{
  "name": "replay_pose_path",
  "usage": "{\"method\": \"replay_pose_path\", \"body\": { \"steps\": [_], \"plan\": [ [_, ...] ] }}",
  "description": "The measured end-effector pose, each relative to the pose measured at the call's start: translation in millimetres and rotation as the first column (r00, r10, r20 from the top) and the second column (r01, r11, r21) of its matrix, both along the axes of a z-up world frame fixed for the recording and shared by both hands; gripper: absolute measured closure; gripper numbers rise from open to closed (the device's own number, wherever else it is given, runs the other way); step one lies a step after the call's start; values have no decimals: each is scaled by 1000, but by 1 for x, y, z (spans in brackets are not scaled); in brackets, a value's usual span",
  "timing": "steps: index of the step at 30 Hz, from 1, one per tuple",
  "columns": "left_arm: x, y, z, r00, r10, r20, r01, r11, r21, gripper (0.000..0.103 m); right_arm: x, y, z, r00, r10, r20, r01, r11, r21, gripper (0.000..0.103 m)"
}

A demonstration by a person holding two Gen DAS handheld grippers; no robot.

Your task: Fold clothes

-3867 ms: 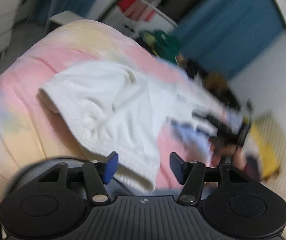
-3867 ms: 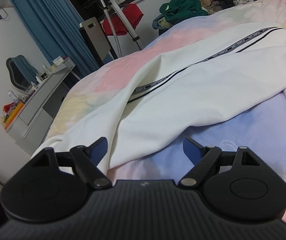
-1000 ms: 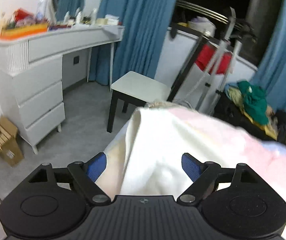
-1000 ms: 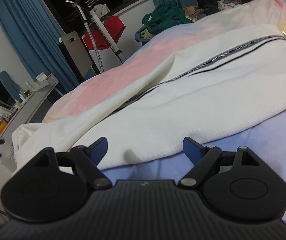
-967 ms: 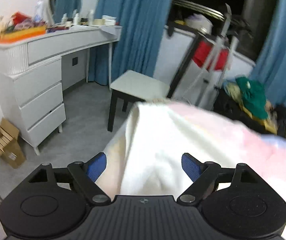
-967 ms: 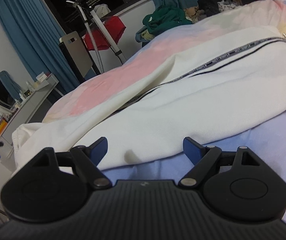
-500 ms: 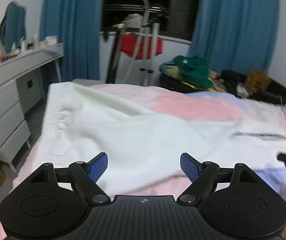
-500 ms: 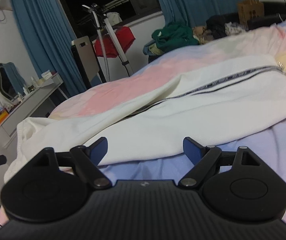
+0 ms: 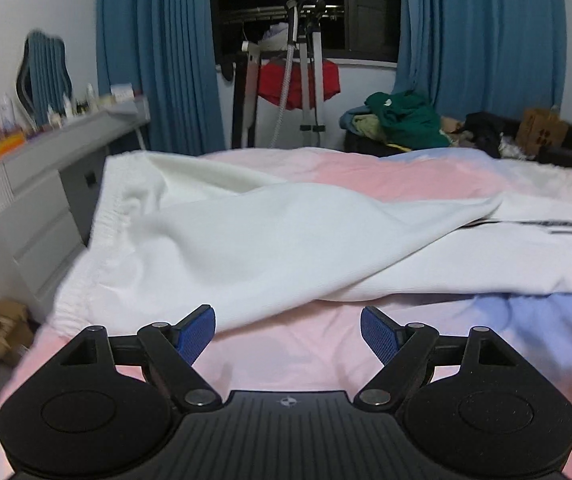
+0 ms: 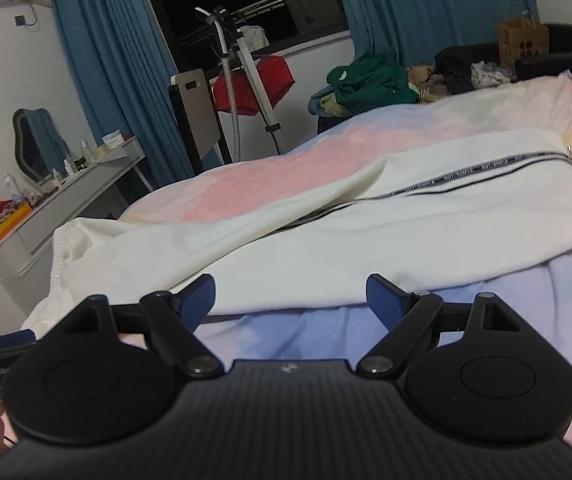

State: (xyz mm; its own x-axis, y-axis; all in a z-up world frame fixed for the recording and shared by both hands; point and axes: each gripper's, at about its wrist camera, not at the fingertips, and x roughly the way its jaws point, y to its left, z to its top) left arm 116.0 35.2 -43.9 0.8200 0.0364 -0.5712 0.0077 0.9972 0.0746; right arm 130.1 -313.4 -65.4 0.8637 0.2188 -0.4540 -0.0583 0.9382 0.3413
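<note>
White trousers (image 9: 270, 240) lying crumpled on bed (image 9: 298, 356).
Side stripe (image 10: 482, 170) showing; left gripper (image 9: 288, 334) and right gripper (image 10: 290, 298) fingers hanging released, grasping nothing.

I see matt, finely ribbed white knit cloth trousers (image 9: 270, 240) on a smooth pastel cotton-like bedsheet (image 9: 326, 352), beside my matt black plastic left gripper (image 9: 288, 330).

One white garment (image 9: 270, 236), one pastel bedspread (image 9: 366, 172), two grippers (image 9: 288, 334), one stand (image 10: 246, 80).
</note>
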Motion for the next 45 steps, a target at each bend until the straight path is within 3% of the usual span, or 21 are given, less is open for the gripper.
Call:
{"method": "replay_pose_path", "body": {
  "steps": [6,10,12,15,18,23,32,35,37,39,45],
  "plan": [
    [4,0,-5,1000,4,15,-5,999,34,21,-3,-5,0,998,-53,-16,53,999,-4,19],
    [12,-21,-15,998,-51,23,48,988,144,21,-5,-9,-1,996,-89,-27,89,996,-7,19],
    [16,-45,-26,992,-127,26,117,962,248,21,-4,-13,-1,993,-114,-33,114,993,-2,19],
    [23,-80,-43,962,-272,40,233,883,409,20,-5,-23,-4,990,-137,-43,138,990,31,19],
    [44,-99,-52,952,-305,36,254,849,463,20,-6,-32,-6,986,-159,-50,162,985,66,19],
    [99,-121,-46,944,-322,74,265,873,410,20,-3,-47,-13,979,-191,-66,198,972,130,19],
    [195,-165,-68,954,-298,-6,277,879,388,26,23,-86,-35,957,-259,-128,283,932,228,19],
    [216,-173,-68,953,-299,-42,294,886,358,47,27,-104,-43,940,-303,-156,337,897,286,19],
    [222,-177,-67,949,-307,-68,311,889,337,75,28,-112,-46,932,-322,-167,359,883,302,19],
    [220,-179,-62,948,-310,-72,315,885,342,88,29,-115,-48,925,-337,-174,376,876,303,19],
    [173,-163,-16,929,-371,8,351,886,304,93,23,-111,-42,928,-339,-156,372,879,299,19]
  ]
}}
